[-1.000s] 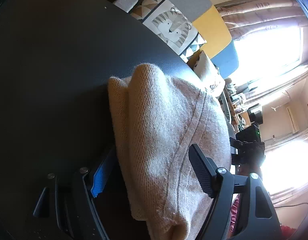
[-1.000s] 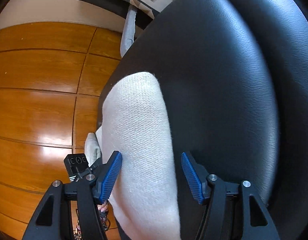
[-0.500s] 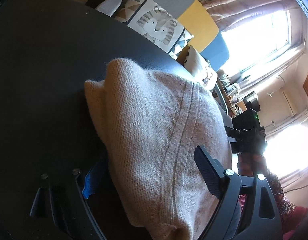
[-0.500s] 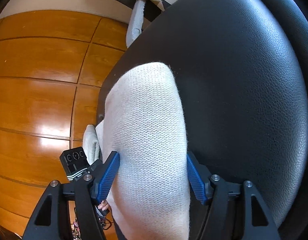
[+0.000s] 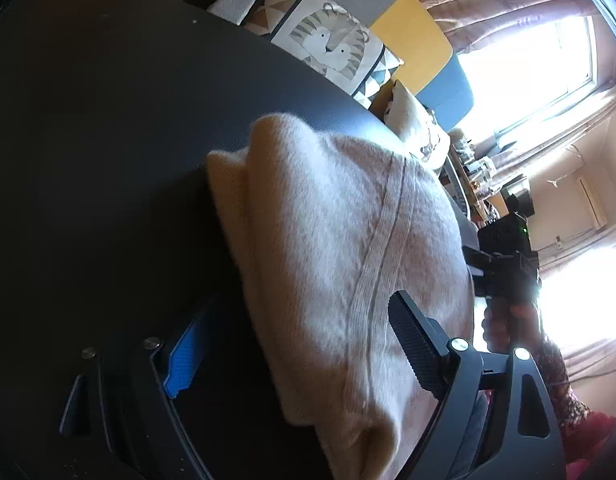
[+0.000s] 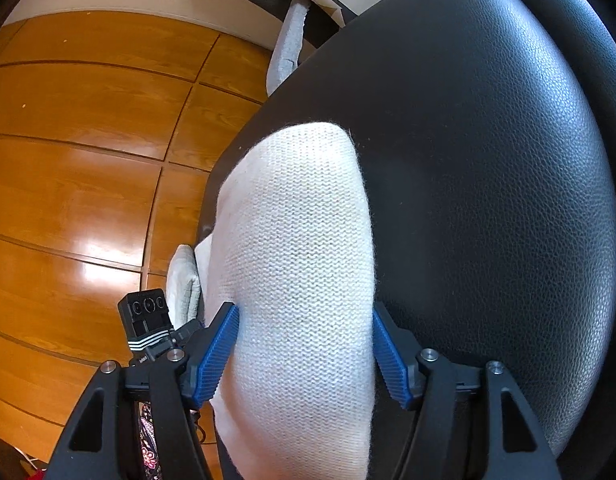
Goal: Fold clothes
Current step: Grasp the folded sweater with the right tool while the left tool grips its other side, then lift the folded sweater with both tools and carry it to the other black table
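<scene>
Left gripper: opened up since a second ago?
Yes. The left gripper is opening; its fingers now stand wider around the folded sweater on the black surface.

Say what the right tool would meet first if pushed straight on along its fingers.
The folded sweater: it already lies between the right tool's fingers and fills the line ahead. Past its far edge comes the black seat, though depth is hard to judge here.

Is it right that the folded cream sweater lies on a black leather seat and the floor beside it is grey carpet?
Not quite. The folded cream sweater does lie on the black leather seat, but the floor beside it is glossy brown wood in boards, not grey carpet. The right wrist view shows it plainly.
</scene>
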A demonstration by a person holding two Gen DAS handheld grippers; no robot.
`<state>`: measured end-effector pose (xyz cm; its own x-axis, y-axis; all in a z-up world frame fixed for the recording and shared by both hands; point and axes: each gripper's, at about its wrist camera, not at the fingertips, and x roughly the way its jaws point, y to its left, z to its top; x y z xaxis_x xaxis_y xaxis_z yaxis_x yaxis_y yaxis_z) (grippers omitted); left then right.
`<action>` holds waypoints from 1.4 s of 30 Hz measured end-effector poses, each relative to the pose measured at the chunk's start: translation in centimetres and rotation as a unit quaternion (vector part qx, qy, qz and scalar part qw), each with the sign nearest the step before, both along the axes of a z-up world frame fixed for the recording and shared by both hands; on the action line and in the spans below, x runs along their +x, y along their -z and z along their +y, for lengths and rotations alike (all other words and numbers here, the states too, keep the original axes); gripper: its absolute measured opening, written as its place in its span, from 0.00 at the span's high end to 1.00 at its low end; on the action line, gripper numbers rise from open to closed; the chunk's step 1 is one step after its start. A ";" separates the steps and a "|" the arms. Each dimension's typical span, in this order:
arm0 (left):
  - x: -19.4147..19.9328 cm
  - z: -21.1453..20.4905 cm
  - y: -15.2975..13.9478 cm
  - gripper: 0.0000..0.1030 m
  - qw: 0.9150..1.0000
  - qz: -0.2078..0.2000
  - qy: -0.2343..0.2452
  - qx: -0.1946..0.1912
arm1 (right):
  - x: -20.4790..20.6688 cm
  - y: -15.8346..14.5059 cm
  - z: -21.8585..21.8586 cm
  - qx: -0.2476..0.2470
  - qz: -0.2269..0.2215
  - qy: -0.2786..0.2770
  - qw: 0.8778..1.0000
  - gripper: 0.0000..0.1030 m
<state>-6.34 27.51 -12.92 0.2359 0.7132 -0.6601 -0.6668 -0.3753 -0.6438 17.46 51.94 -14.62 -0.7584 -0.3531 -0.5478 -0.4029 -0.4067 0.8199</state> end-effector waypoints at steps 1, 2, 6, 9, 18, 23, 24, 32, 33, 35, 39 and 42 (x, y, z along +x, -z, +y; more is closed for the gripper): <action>0.1 0.4 0.0 0.06 1.000 0.001 0.002 0.004 | -0.1 0.0 -0.1 0.001 0.000 0.000 1.000 0.36; 0.3 0.8 0.0 0.06 1.000 0.001 0.005 0.008 | -0.1 0.0 -0.2 0.002 0.000 0.000 1.000 0.36; 0.8 2.0 0.1 0.04 1.000 0.004 0.012 0.025 | 0.1 0.0 -0.2 0.010 0.003 0.000 1.000 0.36; 1.7 1.9 0.0 0.04 0.999 0.036 0.011 0.025 | 0.8 0.1 -0.1 0.018 0.003 0.000 1.000 0.36; 3.5 1.8 -0.4 0.34 0.993 0.119 -0.009 0.000 | 0.5 -0.9 -0.8 0.069 -0.018 0.000 0.997 0.45; 4.0 1.4 -1.0 0.65 0.991 0.126 -0.035 -0.001 | 1.1 -0.9 -0.6 0.066 -0.008 0.019 0.998 0.55; 4.7 1.4 -1.5 0.66 0.988 0.149 -0.033 -0.003 | 1.2 -1.1 -0.7 0.069 -0.002 0.023 0.997 0.57; 7.3 -1.1 -5.5 0.68 0.974 0.219 -0.044 0.043 | 1.2 -4.6 -3.1 0.092 0.038 0.033 0.994 0.61; 7.3 -1.7 -5.9 0.68 0.973 0.221 -0.050 0.050 | 0.9 -5.1 -3.6 0.091 0.045 0.031 0.994 0.61; 7.3 -2.6 -6.9 0.68 0.971 0.225 -0.063 0.060 | 0.2 -6.1 -4.8 0.087 0.058 0.026 0.994 0.61; 6.8 -5.6 -9.1 0.68 0.962 0.245 -0.094 0.075 | -2.0 -8.3 -6.9 0.085 0.074 0.001 0.994 0.61; 5.7 -9.0 -11.0 0.68 0.953 0.265 -0.127 0.080 | -4.9 -10.4 -8.4 0.085 0.091 -0.031 0.992 0.61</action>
